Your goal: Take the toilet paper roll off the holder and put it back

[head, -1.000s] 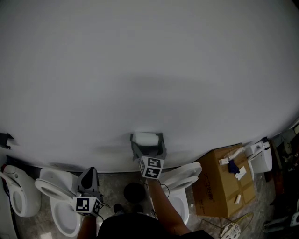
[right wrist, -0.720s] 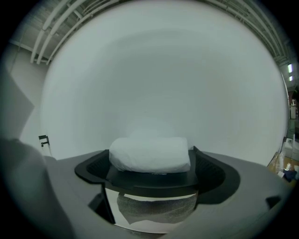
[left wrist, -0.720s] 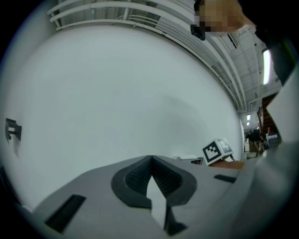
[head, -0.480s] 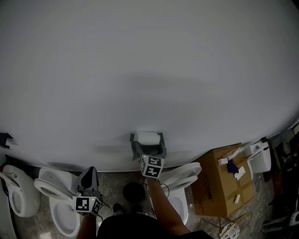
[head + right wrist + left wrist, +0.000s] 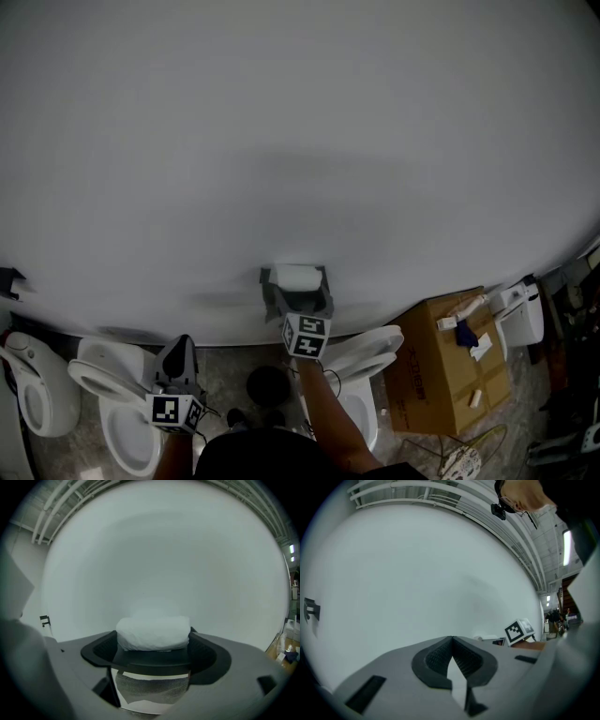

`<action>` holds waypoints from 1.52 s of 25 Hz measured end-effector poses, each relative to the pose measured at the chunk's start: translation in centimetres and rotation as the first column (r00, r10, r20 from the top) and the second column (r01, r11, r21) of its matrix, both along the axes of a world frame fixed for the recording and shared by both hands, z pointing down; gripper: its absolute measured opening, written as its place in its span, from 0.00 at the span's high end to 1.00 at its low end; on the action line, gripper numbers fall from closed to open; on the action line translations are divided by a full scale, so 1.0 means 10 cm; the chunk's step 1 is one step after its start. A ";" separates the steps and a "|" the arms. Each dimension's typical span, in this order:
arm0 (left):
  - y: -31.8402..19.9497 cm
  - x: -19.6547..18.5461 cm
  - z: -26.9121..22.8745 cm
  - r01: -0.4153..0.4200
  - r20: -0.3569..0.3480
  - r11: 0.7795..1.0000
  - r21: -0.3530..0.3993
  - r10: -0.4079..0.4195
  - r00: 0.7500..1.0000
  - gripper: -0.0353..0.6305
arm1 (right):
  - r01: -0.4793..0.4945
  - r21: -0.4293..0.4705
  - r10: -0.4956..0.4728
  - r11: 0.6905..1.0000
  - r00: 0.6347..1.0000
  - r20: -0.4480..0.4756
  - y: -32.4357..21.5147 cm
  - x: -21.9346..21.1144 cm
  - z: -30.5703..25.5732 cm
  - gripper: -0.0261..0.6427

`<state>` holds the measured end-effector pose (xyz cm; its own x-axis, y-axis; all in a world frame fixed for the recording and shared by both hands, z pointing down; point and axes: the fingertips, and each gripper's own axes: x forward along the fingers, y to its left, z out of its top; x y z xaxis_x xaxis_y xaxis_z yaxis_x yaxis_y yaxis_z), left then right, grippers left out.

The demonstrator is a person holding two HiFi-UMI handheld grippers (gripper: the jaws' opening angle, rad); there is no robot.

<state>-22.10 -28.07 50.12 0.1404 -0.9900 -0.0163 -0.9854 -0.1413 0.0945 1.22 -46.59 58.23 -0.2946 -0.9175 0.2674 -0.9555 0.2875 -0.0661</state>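
Pale grey wall (image 5: 300,141) behind toilet roll (image 5: 295,277)

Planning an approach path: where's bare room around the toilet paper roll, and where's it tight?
Free: bare wall above and either side of the toilet paper roll. Tight below: left toilet, right toilet, cardboard box beyond it, with only a narrow floor strip between.

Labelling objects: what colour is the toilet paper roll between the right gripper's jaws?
White. The toilet paper roll shows best in the right gripper view.
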 end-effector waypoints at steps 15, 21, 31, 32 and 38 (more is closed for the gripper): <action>0.04 0.03 -0.05 0.011 0.007 1.000 0.005 -0.011 1.000 0.94 | 0.006 0.058 -0.009 0.998 0.998 0.056 0.05 0.05 -0.20 0.27; 0.07 0.08 -0.11 0.022 0.000 1.000 -0.016 -0.022 1.000 0.94 | 0.008 0.091 -0.014 0.996 0.998 0.063 0.09 0.10 -0.35 0.27; 0.09 0.14 -0.14 0.014 -0.006 1.000 0.023 -0.014 1.000 0.94 | 0.019 0.201 -0.037 0.979 0.995 0.087 0.20 0.14 -0.88 0.27; 0.09 0.13 -0.15 0.016 -0.006 1.000 0.026 -0.016 1.000 0.94 | 0.020 0.211 -0.041 0.977 0.995 0.093 0.21 0.14 -0.94 0.27; 0.09 0.13 -0.13 0.006 0.007 0.999 0.048 -0.007 1.000 0.94 | 0.021 0.272 -0.053 0.962 0.993 0.108 0.26 0.16 -1.26 0.27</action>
